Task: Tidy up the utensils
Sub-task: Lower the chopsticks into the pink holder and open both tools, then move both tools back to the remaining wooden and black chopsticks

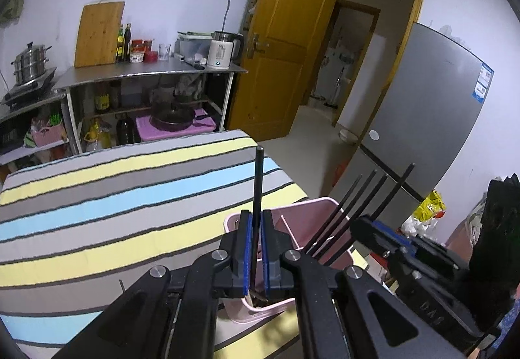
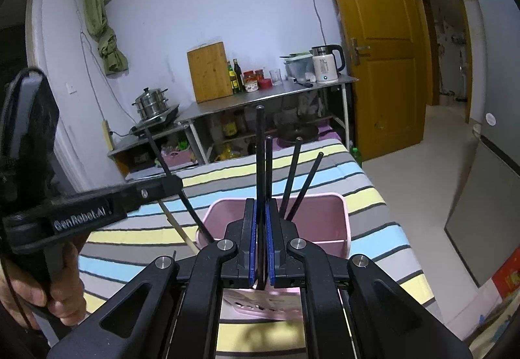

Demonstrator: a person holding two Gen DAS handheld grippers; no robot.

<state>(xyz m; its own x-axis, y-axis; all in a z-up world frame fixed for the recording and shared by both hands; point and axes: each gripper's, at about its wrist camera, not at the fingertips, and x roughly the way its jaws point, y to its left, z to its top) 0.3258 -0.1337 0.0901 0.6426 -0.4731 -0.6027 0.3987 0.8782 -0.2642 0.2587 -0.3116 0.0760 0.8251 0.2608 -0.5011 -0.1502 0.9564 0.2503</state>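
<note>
Only rightward: bare hand point(image 2: 48, 287) on handle.

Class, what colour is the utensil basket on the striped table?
Pink basket, clearest in the right wrist view.

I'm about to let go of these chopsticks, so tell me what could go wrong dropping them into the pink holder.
1. The pink holder stands near the striped table's edge; a nudge might tip it off.
2. The left gripper and right gripper each pinch one black chopstick closely side by side, so they may collide.
3. Chopsticks already inside lean outward and could deflect the new ones.
</note>
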